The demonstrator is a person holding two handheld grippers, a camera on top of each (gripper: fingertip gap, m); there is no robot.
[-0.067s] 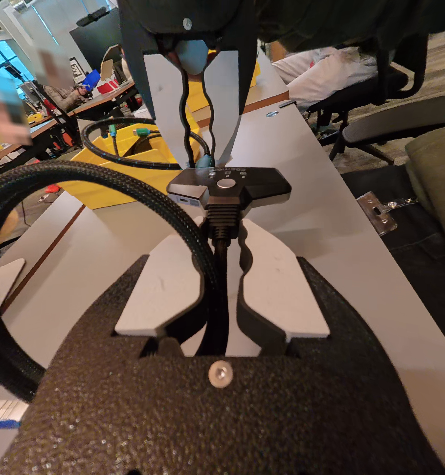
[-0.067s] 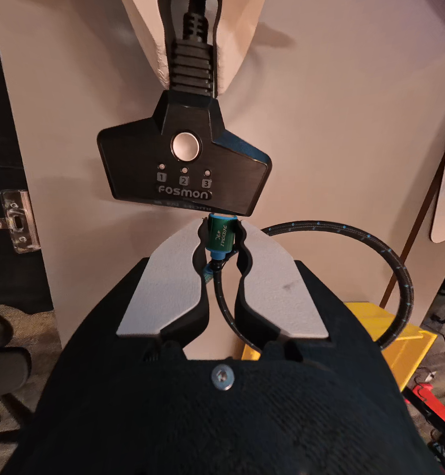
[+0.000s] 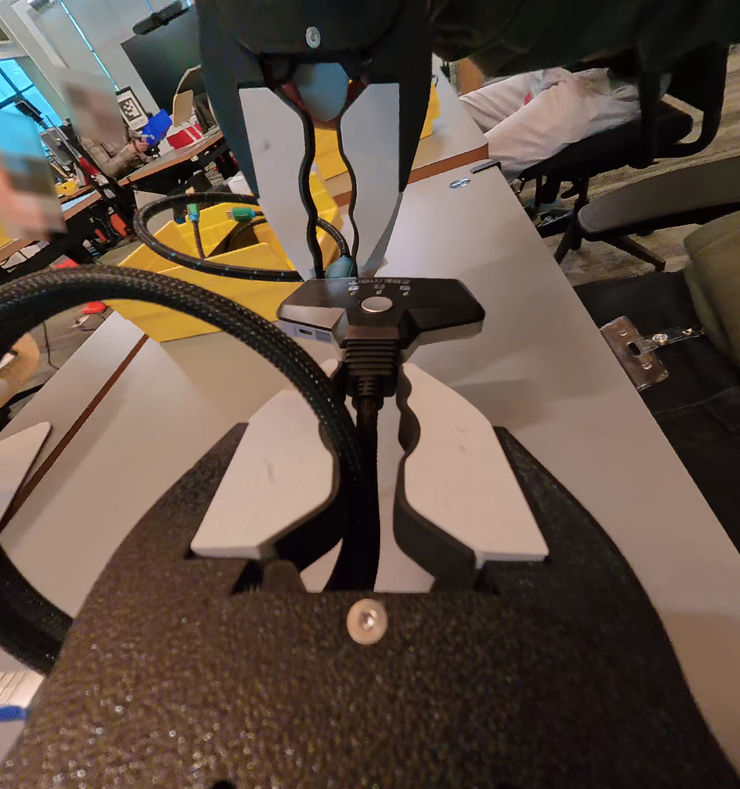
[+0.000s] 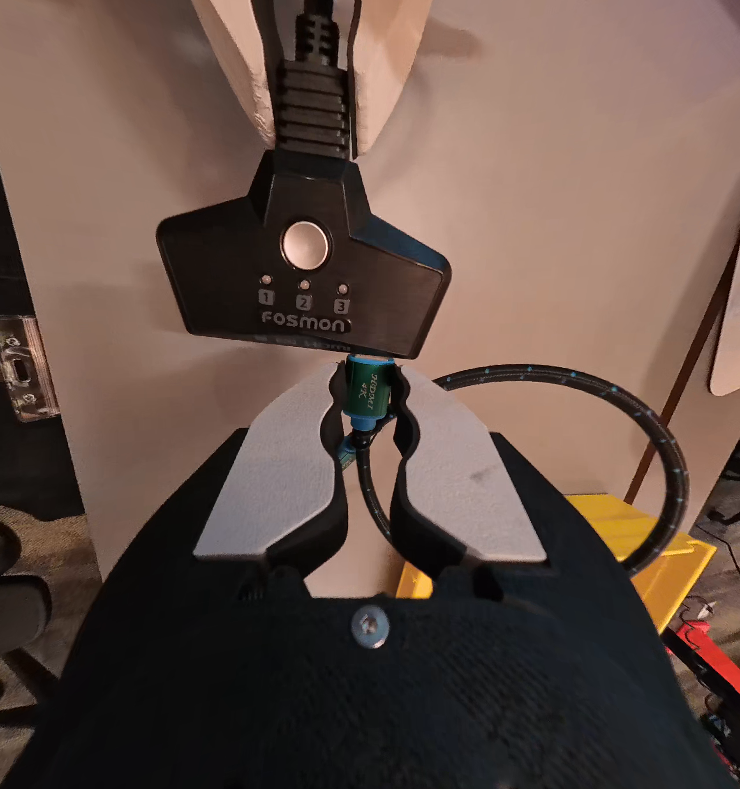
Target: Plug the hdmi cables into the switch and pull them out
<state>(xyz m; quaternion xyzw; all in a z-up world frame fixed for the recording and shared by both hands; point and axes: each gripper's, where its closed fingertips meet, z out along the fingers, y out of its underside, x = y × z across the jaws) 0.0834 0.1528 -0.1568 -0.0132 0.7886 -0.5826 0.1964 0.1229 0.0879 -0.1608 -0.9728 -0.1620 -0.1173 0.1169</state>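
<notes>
The black HDMI switch (image 3: pixel 381 305) is held just above the white table (image 3: pixel 509 427). My left gripper (image 3: pixel 370 375) is shut on the ribbed strain relief (image 3: pixel 370 358) of the switch's own black cable. My right gripper (image 4: pixel 367 375) is shut on a green HDMI plug (image 4: pixel 366 390). The plug's metal tip sits in the middle port on the switch's (image 4: pixel 304 273) near edge, with a sliver of metal showing. The plug's thin braided cable (image 4: pixel 616 397) loops off to the right. Each gripper shows in the other's view: the right gripper (image 3: pixel 342 271) and the left gripper (image 4: pixel 317 143).
A thick black braided cable (image 3: pixel 103 299) arcs over my left gripper's left side. A yellow bin (image 3: pixel 214 273) with more green plugs (image 3: pixel 242 213) stands past the table's far end. A clear badge clip (image 3: pixel 635 354) lies on dark cloth right of the table edge. Office chairs (image 3: pixel 658 213) stand beyond.
</notes>
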